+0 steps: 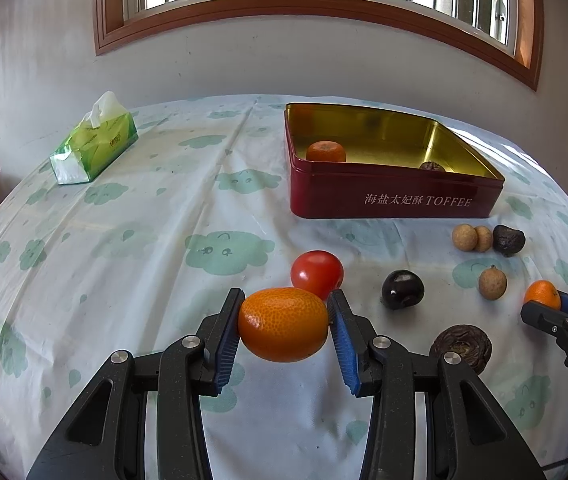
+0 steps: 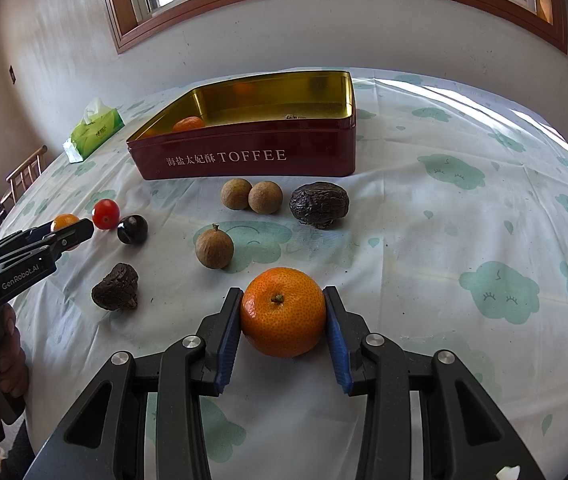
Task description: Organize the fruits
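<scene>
Both grippers low over the table [image 2: 444,220], level, facing the toffee tin [image 2: 252,152]: left gripper [image 1: 284,320] clamps an orange [image 1: 283,324], long axis crosswise; right gripper [image 2: 284,316] clamps a stem-up orange [image 2: 283,312].

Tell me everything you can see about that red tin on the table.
The red tin is an open, lidless metal box with shiny gold inside walls and white lettering reading TOFFEE beside Chinese characters. It sits flat on the cloud-print tablecloth, towards the window side. Inside lie an orange and a dark wrinkled fruit.
</scene>
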`<state>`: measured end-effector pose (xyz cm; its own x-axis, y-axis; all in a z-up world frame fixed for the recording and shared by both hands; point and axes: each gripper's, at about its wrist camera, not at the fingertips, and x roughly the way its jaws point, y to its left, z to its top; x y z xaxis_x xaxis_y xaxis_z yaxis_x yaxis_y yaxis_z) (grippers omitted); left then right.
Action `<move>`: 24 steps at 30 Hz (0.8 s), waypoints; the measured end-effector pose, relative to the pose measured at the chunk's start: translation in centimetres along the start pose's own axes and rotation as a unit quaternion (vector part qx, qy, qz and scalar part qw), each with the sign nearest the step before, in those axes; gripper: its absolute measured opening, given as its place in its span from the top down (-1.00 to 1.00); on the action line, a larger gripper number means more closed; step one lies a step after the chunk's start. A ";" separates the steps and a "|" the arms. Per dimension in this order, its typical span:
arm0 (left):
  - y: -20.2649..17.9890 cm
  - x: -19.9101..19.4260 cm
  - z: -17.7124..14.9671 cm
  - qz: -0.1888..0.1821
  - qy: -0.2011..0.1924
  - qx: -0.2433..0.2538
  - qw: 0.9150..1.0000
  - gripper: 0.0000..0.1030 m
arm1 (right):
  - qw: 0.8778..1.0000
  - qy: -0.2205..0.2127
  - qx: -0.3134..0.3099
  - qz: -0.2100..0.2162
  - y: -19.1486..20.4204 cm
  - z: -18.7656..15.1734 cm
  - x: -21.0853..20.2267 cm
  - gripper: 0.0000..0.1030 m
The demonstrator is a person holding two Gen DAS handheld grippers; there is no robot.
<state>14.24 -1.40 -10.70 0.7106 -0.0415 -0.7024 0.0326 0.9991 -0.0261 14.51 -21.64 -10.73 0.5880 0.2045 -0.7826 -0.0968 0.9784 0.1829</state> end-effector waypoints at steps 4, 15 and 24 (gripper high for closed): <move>0.0 0.0 0.0 0.001 0.000 0.001 1.000 0.15 | 1.000 0.000 -0.001 -0.001 0.0 0.0 0.0 0.29; 0.1 -0.1 0.1 -0.004 -0.002 0.002 1.000 0.15 | 1.000 0.000 -0.002 -0.002 0.0 0.0 0.1 0.29; 0.2 -0.2 0.0 -0.004 -0.002 0.001 1.000 0.15 | 1.000 0.000 -0.002 -0.003 0.0 0.0 0.1 0.29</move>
<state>14.17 -1.18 -10.57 0.7135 -0.0500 -0.6989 0.0405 0.9987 -0.0300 14.54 -21.59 -10.78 0.5881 0.1988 -0.7840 -0.0972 0.9797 0.1756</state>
